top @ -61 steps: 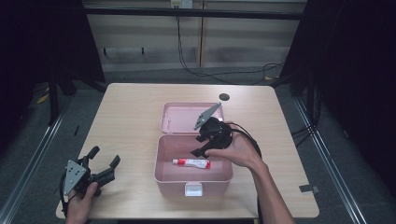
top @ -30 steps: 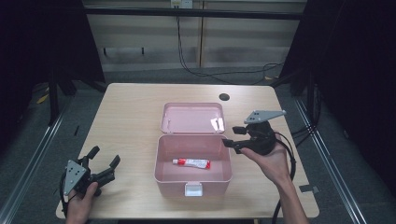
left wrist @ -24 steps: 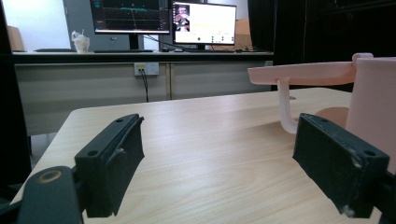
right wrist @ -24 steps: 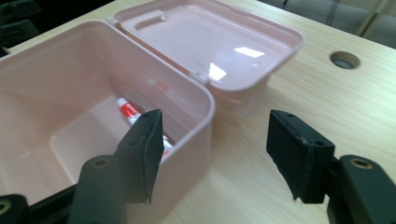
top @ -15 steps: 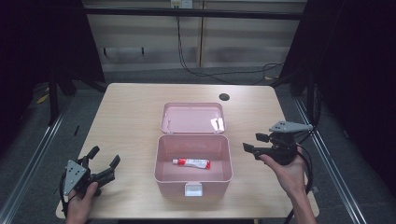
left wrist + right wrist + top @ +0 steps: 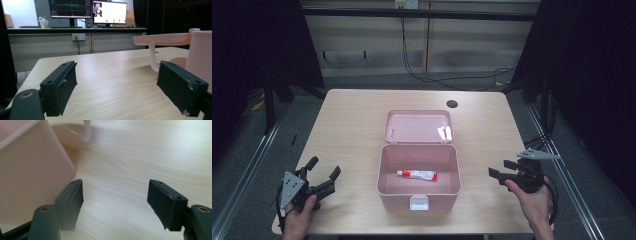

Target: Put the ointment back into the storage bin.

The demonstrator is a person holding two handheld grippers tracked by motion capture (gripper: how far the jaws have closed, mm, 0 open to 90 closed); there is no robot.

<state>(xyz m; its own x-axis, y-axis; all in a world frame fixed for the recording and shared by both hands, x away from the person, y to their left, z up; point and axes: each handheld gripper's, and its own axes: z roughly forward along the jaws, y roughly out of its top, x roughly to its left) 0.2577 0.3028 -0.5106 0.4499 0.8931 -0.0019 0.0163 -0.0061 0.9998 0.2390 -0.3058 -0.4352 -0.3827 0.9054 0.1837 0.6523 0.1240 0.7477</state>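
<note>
A pink box (image 6: 419, 189) stands open at the middle of the wooden table (image 6: 352, 130), its lid (image 6: 418, 126) laid back flat behind it. Inside lies a white and red tube (image 6: 417, 174). My right gripper (image 6: 503, 169) hovers low over the table to the right of the box, open; its jaws have just been opening with nothing between them. In the right gripper view the box wall (image 6: 30, 167) is close at the left of the gripper (image 6: 115, 200). My left gripper (image 6: 323, 173) rests open at the table's front left corner, and in its own view (image 6: 117, 85) the box (image 6: 198, 55) stands at the right.
A round cable hole (image 6: 452, 104) is in the table's far side. Beyond the table are a low wall with cables and a desk with monitors (image 6: 87, 11). Dark floor and metal rails flank the table on both sides.
My right gripper has left the box, swung right and down toward the table's right front, and its jaws have spread. The tube stays in the box. The left gripper has not moved.
</note>
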